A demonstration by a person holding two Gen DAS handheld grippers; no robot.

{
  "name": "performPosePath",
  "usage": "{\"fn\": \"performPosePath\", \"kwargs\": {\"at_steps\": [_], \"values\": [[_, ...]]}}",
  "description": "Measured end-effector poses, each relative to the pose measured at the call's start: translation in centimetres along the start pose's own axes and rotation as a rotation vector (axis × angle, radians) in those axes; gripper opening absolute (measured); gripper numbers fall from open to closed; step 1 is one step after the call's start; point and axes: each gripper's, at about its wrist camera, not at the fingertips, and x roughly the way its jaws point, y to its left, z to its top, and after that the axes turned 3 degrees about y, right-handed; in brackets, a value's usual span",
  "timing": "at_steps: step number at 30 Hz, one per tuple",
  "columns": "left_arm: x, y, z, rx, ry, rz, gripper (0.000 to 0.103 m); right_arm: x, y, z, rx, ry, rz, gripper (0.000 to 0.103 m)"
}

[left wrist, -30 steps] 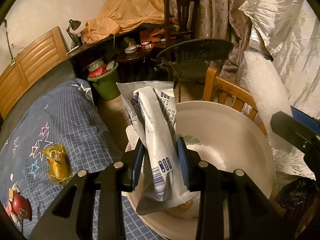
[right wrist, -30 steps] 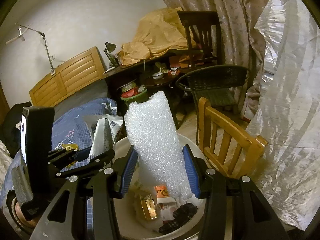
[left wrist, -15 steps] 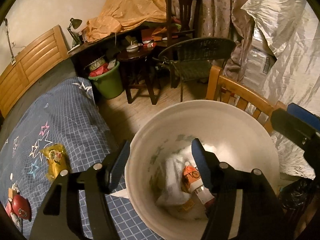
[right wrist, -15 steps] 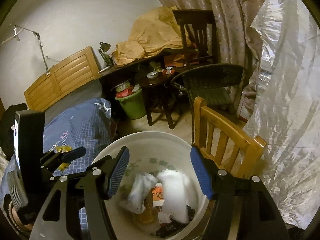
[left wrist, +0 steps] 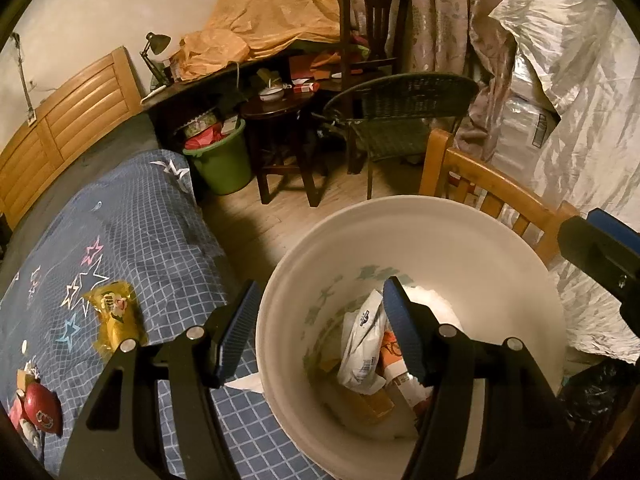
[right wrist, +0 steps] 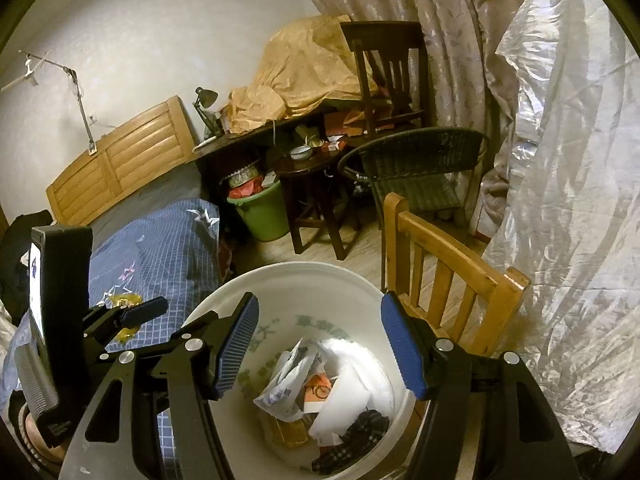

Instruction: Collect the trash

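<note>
Both tools released and empty: left tool (left wrist: 320, 326), right tool (right wrist: 318, 340), over the white bucket (left wrist: 460, 240). Bagged wrapper (left wrist: 362, 344) and foam (right wrist: 352, 384) lie inside. Risk: yellow packet (left wrist: 116, 318) on the bed (left wrist: 160, 216) gets overlooked; reaching across could tip the bucket.

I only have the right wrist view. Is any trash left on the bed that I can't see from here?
Observer: Yes. The left wrist view shows a red round item at the near edge of the blue checked bedspread, outside your frame.
Operator: Anything close to the bucket?
Observer: A white paper scrap lies on the bedspread, right against the outside wall of the white bucket.
Operator: Is the left gripper carrying anything?
Observer: No. The left gripper is open above the bucket's edge. Its jaws have just been opening and nothing is between them.
</note>
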Motion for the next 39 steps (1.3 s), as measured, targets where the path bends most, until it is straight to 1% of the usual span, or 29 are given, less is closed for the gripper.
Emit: {"fn": "performPosePath", "kwargs": {"at_steps": [5,7,12,14,18,21,27,30,36,39], "values": [[-0.7,0.1,-0.3,-0.005,-0.009,-0.003,0.062,-1.0,0.1,-0.5,0.013,-0.045,-0.012,0.065],[-1.1,0.2,-0.5,-0.007,-0.016,-0.004,0.065,-1.5,0.2,-0.7,0.021,-0.069,-0.02,0.065],[-3.3,1.1,-2.1,-0.019,-0.063,0.026,0.069,-3.7,0.7,-2.0,0.032,-0.174,-0.044,0.067],[-4.5,2.2,-3.3,-0.04,-0.087,0.044,0.07,-4.5,1.4,-2.8,0.029,-0.213,-0.051,0.07],[-6.5,4.7,-5.2,-0.09,-0.121,0.088,0.075,-5.7,3.1,-4.4,0.014,-0.275,-0.043,0.072],[-7.9,7.0,-6.8,-0.142,-0.138,0.123,0.078,-6.4,4.8,-5.5,-0.012,-0.299,-0.031,0.075],[-10.9,12.3,-10.3,-0.264,-0.164,0.192,0.084,-6.2,9.4,-7.1,-0.081,-0.268,0.023,0.077],[-12.1,14.4,-12.1,-0.296,-0.181,0.228,0.087,-6.1,12.1,-7.7,-0.12,-0.254,0.051,0.079],[-14.2,18.6,-17.4,-0.36,-0.177,0.313,0.087,-5.5,18.3,-9.3,-0.201,-0.206,0.123,0.08],[-15.2,21.0,-20.4,-0.423,-0.158,0.342,0.087,-4.9,22.0,-10.6,-0.254,-0.164,0.176,0.08]]}}
